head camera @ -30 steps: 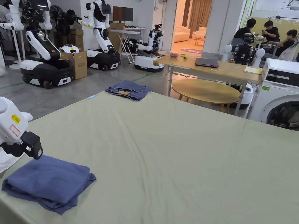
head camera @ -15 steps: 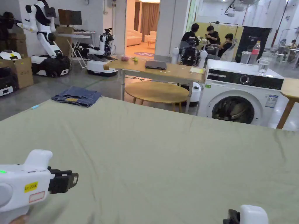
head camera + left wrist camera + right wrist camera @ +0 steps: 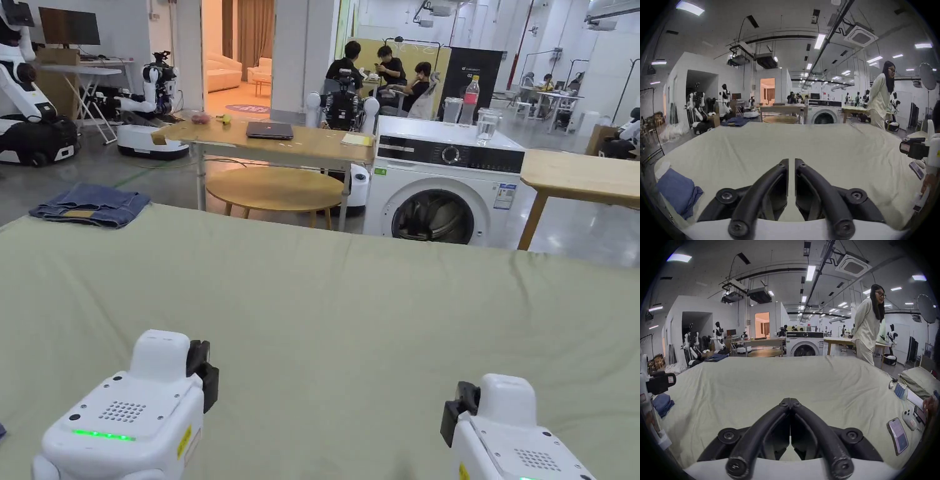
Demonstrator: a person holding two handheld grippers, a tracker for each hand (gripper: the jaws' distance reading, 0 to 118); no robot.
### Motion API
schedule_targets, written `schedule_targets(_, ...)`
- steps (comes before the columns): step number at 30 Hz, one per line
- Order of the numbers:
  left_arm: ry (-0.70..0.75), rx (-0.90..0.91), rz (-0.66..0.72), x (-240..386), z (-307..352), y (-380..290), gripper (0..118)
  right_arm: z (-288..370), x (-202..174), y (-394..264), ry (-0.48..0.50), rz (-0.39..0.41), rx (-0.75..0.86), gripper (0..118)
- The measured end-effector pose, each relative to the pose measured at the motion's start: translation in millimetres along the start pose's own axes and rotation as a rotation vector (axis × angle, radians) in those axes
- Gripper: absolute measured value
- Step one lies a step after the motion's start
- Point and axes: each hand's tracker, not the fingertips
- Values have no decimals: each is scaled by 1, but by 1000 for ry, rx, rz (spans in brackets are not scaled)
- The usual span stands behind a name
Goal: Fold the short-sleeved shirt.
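- The left gripper (image 3: 791, 162), a white handheld body with black curved jaws, hangs above the near part of the pale green sheet-covered table (image 3: 350, 325); its jaws stand a narrow slit apart with nothing between them.
- The right gripper (image 3: 790, 400), of the same make, hovers beside it over the same near stretch; its jaw tips meet, holding nothing.
- In the head view both white housings sit at the bottom edge, left gripper (image 3: 203, 375) and right gripper (image 3: 456, 412) well apart, with bare sheet between them.
- The folded blue short-sleeved shirt (image 3: 678, 191) lies at the near left corner of the table, a flat squarish bundle to the left of the left gripper and apart from both; its long axis cannot be told.
- At the table's right edge lie a dark smartphone (image 3: 898, 437), a small white controller (image 3: 909, 419) and a hand (image 3: 929, 405).
- Nothing stands on the sheet ahead of the jaws.
- A folded pair of blue jeans (image 3: 90, 205) rests at the far left corner.
- Beyond the table stand a round wooden low table (image 3: 275, 187), a white front-loading washing machine (image 3: 440, 187) and a person in pale clothes (image 3: 867, 331).
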Motion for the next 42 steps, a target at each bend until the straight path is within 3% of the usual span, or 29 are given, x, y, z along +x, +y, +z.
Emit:
schedule_targets(30, -2, 59, 34, 16, 5, 5, 0, 4, -3, -2, 8, 7, 63, 0)
schedule_targets(33, -1, 46, 28, 16, 4, 5, 11, 5, -4, -2, 4, 16, 64, 0)
schedule_targets(36, -5, 46, 26, 17, 3, 5, 32, 5, -5, -2, -3, 29, 66, 3)
schedule_targets(38, -4, 47, 31, 18, 2, 6, 34, 5, -6, -2, -8, 37, 67, 7)
schedule_targets(42, 6, 49, 44, 18, 2, 7, 60, 3, -4, 0, -12, 34, 75, 51)
